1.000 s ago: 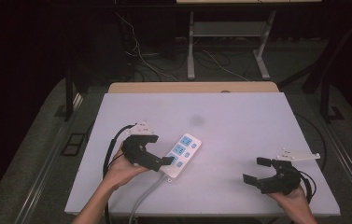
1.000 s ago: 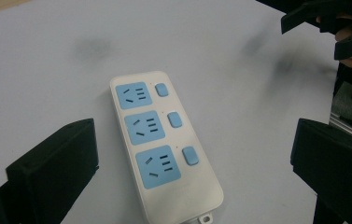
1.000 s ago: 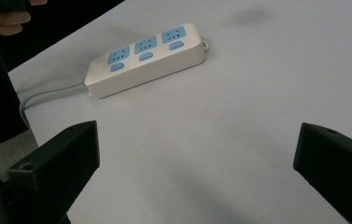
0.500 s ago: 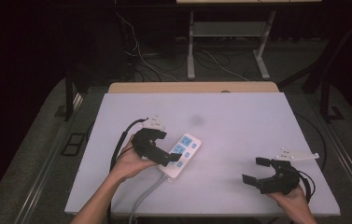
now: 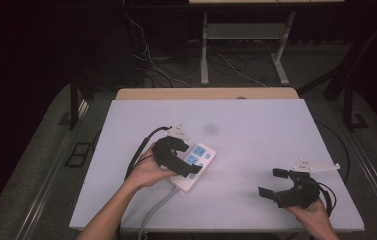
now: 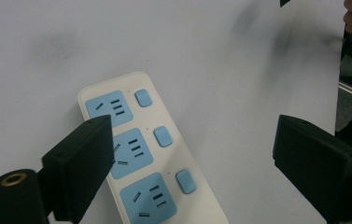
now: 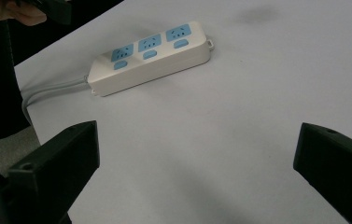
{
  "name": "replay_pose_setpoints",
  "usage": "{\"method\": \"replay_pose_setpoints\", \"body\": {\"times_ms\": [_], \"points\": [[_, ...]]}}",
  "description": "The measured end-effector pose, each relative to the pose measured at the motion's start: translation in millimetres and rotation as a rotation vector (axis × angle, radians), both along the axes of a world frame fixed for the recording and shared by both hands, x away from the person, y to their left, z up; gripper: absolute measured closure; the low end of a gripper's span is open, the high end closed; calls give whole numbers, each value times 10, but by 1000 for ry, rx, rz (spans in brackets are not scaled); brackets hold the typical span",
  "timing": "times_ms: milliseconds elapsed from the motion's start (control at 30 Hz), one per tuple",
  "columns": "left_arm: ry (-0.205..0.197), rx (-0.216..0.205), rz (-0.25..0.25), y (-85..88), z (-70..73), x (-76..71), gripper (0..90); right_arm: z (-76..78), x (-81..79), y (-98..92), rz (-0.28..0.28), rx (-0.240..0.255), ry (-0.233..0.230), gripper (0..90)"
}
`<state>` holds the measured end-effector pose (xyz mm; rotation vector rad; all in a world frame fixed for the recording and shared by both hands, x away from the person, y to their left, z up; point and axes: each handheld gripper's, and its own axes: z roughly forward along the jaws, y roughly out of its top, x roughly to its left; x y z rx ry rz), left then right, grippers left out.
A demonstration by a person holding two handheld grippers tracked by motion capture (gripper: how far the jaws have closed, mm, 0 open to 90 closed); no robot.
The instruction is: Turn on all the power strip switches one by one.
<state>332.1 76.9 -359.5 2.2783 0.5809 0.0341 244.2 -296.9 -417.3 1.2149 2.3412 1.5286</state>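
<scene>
Left gripper view has the left tool (image 6: pixel 192 163) wide but closing over the power strip (image 6: pixel 141 154), gripping nothing.

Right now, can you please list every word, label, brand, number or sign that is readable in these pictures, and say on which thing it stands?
None: no readable text in any view.
Power strip: three blue sockets, three blue switches, no print, brand or number visible.
Left gripper and right gripper: plain black, no marking visible.
Table: plain white, only a grey smudge.
</scene>
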Motion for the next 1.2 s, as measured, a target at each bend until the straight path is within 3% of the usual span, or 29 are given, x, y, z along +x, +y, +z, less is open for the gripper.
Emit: {"method": "replay_pose_setpoints", "body": {"times_ms": [200,467,1033,1200], "points": [[15,25,-29,-15,-47,32,202,-1,-1,-17,-5,2,3,2],[26,63,-62,-45,-103,38,397,-4,0,-8,-2,0,4,2],[52,123,-127,-84,-195,52,889,-10,4,-7,5,-1,5,2],[50,141,-137,-101,-219,62,893,-8,3,-9,4,-2,3,2]]}}
